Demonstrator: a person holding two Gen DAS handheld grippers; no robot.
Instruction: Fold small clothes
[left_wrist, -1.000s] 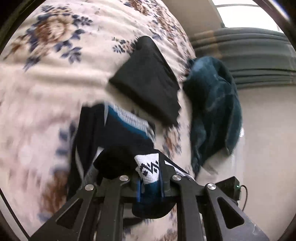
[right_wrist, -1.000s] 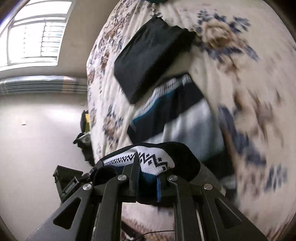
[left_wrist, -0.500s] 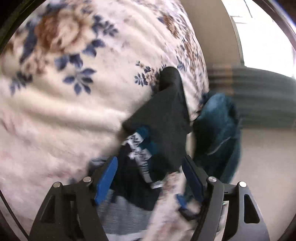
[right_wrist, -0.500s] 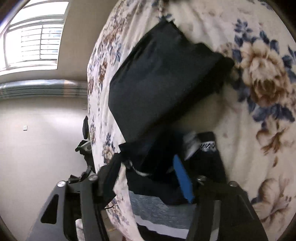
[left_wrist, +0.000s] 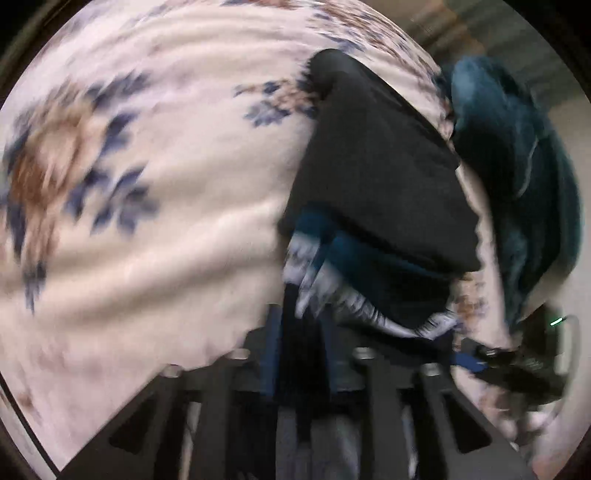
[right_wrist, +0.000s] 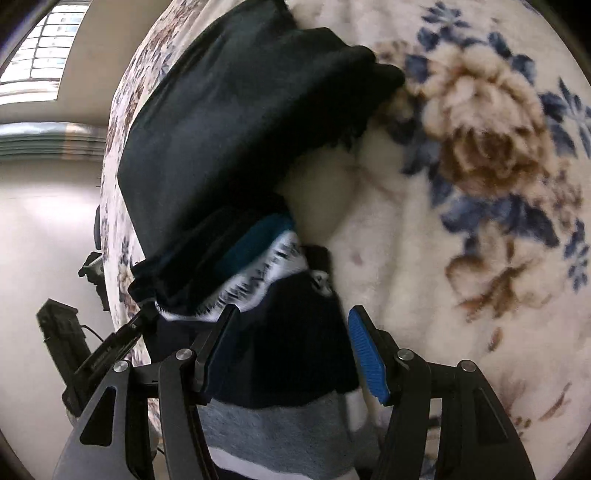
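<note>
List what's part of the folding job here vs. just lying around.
In the job:
- patterned sweater, between the open right gripper
- left gripper, closed on the sweater's dark edge
- folded black garment, overlapping the sweater's far end

Lying about:
- teal garment at the bed's edge
- floral blanket underneath
- black device off the bed

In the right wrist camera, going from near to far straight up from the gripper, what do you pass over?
Right gripper, open → patterned sweater with its white zigzag band → folded black garment → floral blanket edge at the far end.
</note>
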